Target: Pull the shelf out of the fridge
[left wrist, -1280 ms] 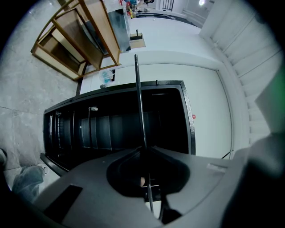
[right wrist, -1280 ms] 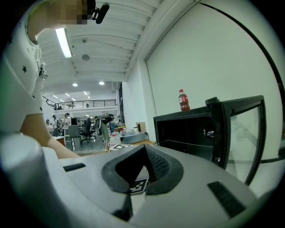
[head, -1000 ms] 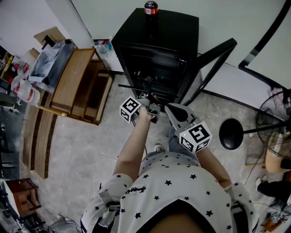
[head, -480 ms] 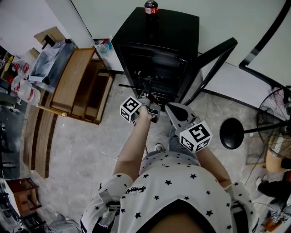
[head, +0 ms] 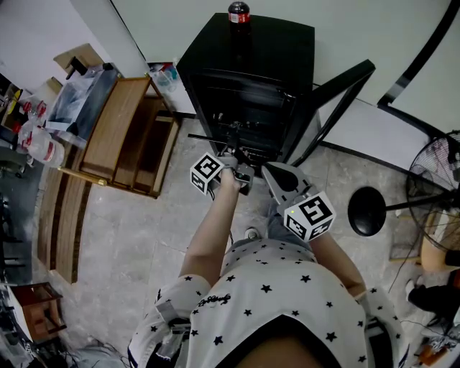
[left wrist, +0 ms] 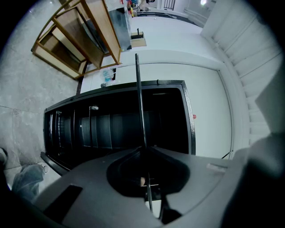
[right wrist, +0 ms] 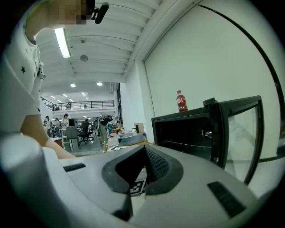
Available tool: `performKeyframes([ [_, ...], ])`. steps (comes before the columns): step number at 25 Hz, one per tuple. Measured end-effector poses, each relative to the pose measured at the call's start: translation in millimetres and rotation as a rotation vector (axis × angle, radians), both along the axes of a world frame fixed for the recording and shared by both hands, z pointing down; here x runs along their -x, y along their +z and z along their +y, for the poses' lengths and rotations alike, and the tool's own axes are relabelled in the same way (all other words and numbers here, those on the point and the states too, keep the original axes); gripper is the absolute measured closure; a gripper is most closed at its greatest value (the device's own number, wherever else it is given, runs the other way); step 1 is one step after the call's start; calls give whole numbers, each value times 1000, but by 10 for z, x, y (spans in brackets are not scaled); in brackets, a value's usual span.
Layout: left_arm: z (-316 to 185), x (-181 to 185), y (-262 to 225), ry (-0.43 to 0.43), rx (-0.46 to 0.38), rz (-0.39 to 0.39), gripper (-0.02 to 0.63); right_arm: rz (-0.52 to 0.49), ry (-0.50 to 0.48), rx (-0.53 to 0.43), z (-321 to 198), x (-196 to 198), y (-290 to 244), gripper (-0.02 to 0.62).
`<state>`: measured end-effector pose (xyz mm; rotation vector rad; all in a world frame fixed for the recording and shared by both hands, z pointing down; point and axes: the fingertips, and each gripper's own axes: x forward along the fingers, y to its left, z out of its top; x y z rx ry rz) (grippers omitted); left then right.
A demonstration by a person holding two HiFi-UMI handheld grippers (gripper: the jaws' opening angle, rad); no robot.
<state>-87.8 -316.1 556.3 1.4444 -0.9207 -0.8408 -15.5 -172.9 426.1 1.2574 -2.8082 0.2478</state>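
A black mini fridge [head: 248, 65] stands against the wall with its glass door [head: 338, 93] swung open to the right. A thin wire shelf [head: 208, 136] sticks out of its front. My left gripper [head: 233, 152] is shut on the shelf's front wire. In the left gripper view that wire [left wrist: 139, 102] runs straight up from between the closed jaws of the left gripper [left wrist: 144, 149], across the dark fridge opening [left wrist: 120, 129]. My right gripper [head: 267, 168] hangs just right of the left one, shut and holding nothing. In its own view the right gripper [right wrist: 143, 147] points beside the fridge [right wrist: 187, 129].
A cola bottle [head: 238, 12] stands on the fridge top. A wooden shelf unit [head: 122, 129] lies on the tiled floor to the left. A fan's round black base [head: 366, 210] and its cage [head: 435, 180] are to the right. The person's shoe [head: 250, 233] is below the grippers.
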Motion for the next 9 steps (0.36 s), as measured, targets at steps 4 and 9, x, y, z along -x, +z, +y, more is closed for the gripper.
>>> performKeyframes([
  [4, -9, 4, 2, 0, 3, 4, 580, 1, 3, -2, -11, 0, -4, 603],
  [9, -30, 17, 4, 0, 4, 9, 580, -2, 2, -1, -33, 9, 7, 603],
])
